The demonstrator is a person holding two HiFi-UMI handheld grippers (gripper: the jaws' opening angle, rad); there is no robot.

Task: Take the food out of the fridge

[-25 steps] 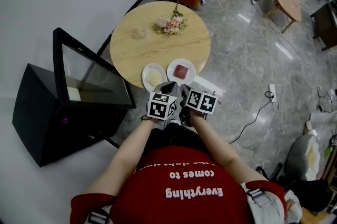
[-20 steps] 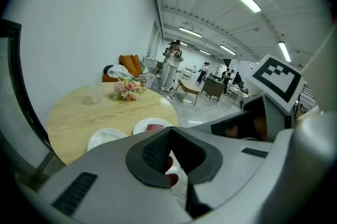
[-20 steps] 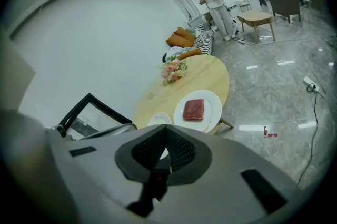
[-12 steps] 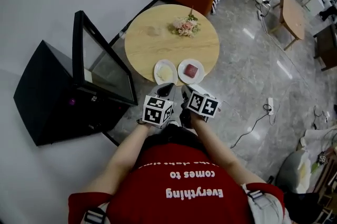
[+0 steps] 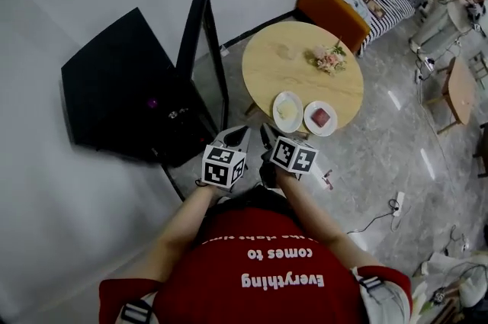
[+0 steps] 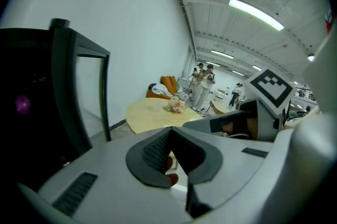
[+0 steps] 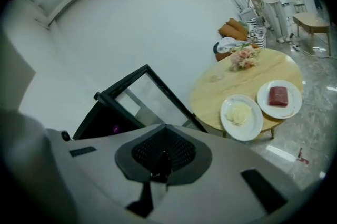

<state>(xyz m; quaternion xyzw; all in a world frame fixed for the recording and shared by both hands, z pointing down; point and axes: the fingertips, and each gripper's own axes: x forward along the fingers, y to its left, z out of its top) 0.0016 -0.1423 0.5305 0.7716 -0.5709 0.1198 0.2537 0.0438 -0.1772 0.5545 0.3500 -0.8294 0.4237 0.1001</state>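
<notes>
The black fridge (image 5: 122, 86) stands at the left with its glass door (image 5: 206, 63) swung open; what is inside is too dark to make out. On the round wooden table (image 5: 305, 67) sit a plate of pale food (image 5: 287, 110) and a plate with a red slab of meat (image 5: 320, 117). My left gripper (image 5: 232, 138) and right gripper (image 5: 267, 136) hang side by side in front of my body, between fridge door and table, touching nothing. Both are shut and empty, as the left gripper view (image 6: 170, 130) and right gripper view (image 7: 165, 136) show.
A bunch of flowers (image 5: 329, 58) lies on the far side of the table. An orange sofa (image 5: 335, 6) with cushions stands behind it, and a low wooden table (image 5: 457, 90) at the right. Cables (image 5: 381, 216) trail over the grey floor. People stand far back (image 6: 202, 86).
My view has swung left, from the table toward the fridge, so the table now lies right of centre. Both grippers stayed shut and close together, turning with me toward the open door.
</notes>
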